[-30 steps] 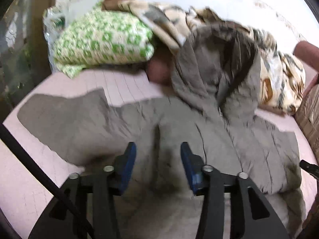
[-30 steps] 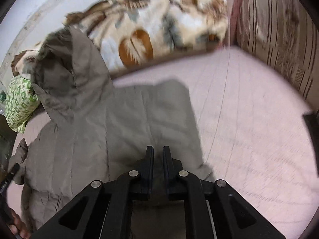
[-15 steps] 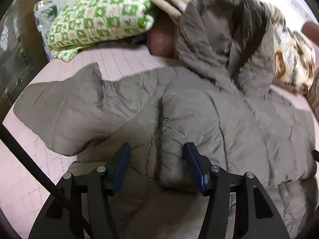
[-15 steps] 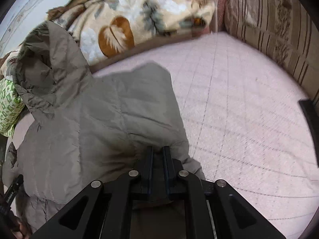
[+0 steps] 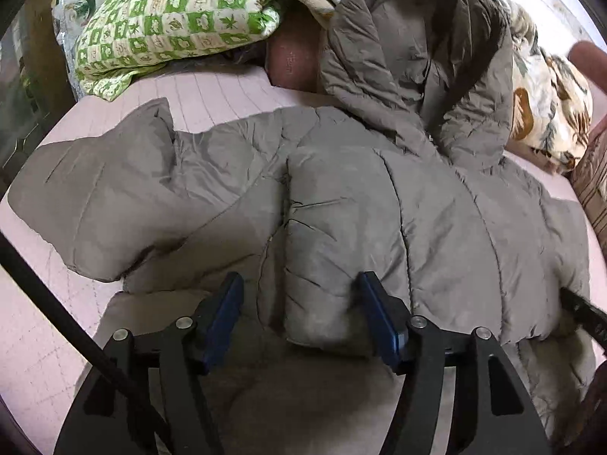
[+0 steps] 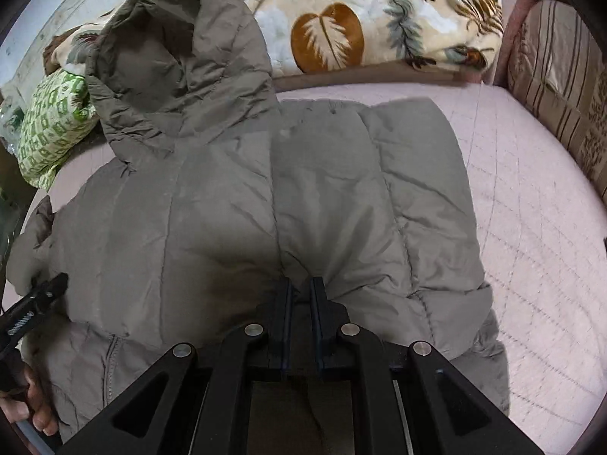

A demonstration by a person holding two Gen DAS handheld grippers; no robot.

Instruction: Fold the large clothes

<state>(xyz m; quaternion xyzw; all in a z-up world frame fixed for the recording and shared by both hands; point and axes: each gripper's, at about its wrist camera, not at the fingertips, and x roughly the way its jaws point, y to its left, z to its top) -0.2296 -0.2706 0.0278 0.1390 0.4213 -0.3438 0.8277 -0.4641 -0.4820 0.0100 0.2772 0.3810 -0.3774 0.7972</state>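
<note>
A grey-brown hooded puffer jacket [image 5: 436, 220] lies spread on the pink quilted bed, its hood [image 5: 409, 38] propped against the bedding behind. One sleeve [image 5: 102, 197] sticks out to the left. My left gripper [image 5: 301, 303] hangs low over the jacket's near part. Its jaws are opening, with a puffy fold between the blue pads and the left pad clear of it. My right gripper [image 6: 301, 295] is shut on gathered fabric of the jacket [image 6: 227, 208], whose right side lies folded over the body. The left gripper's tip [image 6: 38, 299] and a hand [image 6: 34, 405] show at that view's left edge.
A green-patterned pillow [image 5: 174, 15] and a leaf-print blanket [image 6: 379, 19] are piled along the far side. A striped cushion [image 6: 561, 87] stands at the right. Bare pink sheet [image 6: 531, 246] stretches right of the jacket. A dark cable [image 5: 45, 288] crosses the left view's lower left.
The left jaws have spread wider and dipped closer to the jacket. The right gripper, still shut on the fabric, has drawn it leftward over the jacket's body.
</note>
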